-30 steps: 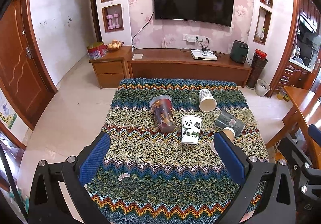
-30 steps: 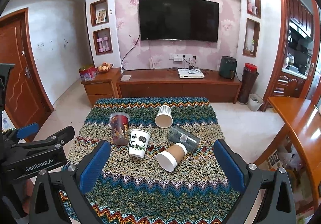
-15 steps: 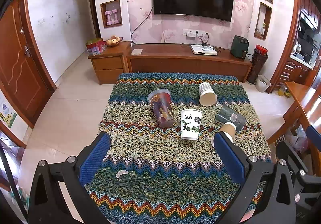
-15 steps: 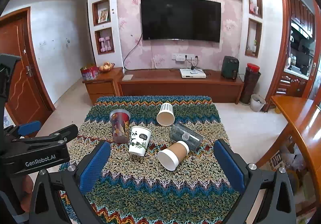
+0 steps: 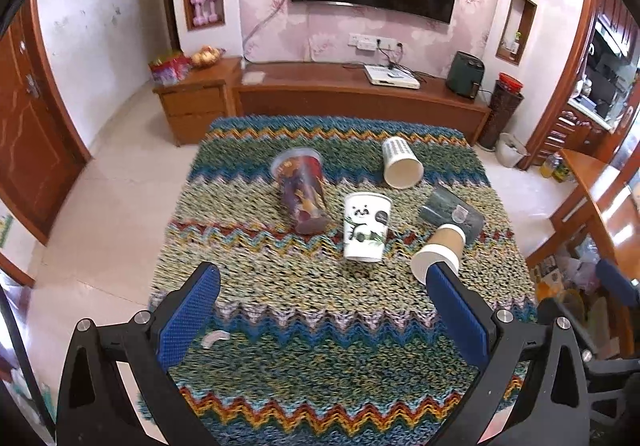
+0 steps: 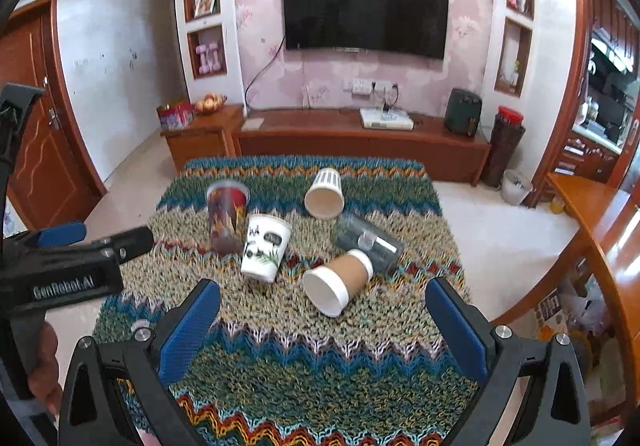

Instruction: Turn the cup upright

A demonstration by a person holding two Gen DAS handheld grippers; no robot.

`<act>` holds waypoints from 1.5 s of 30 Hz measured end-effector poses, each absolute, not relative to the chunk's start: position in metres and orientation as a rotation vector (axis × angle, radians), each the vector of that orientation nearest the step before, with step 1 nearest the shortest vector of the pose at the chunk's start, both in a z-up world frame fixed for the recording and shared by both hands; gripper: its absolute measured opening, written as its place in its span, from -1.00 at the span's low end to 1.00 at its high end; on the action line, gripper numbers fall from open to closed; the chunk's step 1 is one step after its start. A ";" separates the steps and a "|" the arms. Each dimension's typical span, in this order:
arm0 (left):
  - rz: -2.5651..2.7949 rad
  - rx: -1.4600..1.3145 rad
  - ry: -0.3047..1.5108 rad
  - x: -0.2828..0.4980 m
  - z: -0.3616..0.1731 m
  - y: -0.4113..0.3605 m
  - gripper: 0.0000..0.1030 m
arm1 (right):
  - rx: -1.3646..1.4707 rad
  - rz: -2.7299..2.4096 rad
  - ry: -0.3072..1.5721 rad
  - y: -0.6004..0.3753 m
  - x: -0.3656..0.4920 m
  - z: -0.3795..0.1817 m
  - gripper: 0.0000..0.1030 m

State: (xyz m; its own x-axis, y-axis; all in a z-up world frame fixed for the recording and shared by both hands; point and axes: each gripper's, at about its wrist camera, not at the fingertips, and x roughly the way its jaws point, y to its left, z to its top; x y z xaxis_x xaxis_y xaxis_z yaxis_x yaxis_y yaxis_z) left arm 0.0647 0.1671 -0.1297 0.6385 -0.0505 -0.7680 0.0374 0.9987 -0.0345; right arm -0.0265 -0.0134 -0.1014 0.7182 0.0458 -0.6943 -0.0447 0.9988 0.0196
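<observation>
Cups lie mid-tabletop on the zigzag knitted cover. Brown-sleeved cup on its side, white mouth toward the near edge, touching a dark cup also on its side. Panda cup and dark printed tumbler stand upright. Striped white cup lies toward the far edge. Left tool and right tool: fingers wide apart, holding nothing, over the near edge.

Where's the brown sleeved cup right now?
In the right wrist view the brown sleeved cup lies on its side right of the panda cup, its base against the dark cup, mouth toward the camera.
</observation>
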 end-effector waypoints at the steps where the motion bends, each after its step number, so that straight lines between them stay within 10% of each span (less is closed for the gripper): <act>1: -0.058 -0.023 0.890 0.069 -0.134 0.167 0.99 | 0.002 0.048 0.778 -0.014 -0.025 -0.106 0.99; 45: -0.141 0.065 1.225 0.217 -0.275 0.102 0.65 | 0.122 0.093 0.950 -0.035 0.085 -0.210 0.76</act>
State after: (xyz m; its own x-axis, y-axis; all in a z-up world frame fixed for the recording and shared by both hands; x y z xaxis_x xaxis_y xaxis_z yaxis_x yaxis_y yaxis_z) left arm 0.2171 0.1023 -0.2754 0.3314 -0.0729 -0.9407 0.1425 0.9894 -0.0264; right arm 0.0852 -0.0352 -0.2101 0.5781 0.1324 -0.8051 -0.0255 0.9892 0.1443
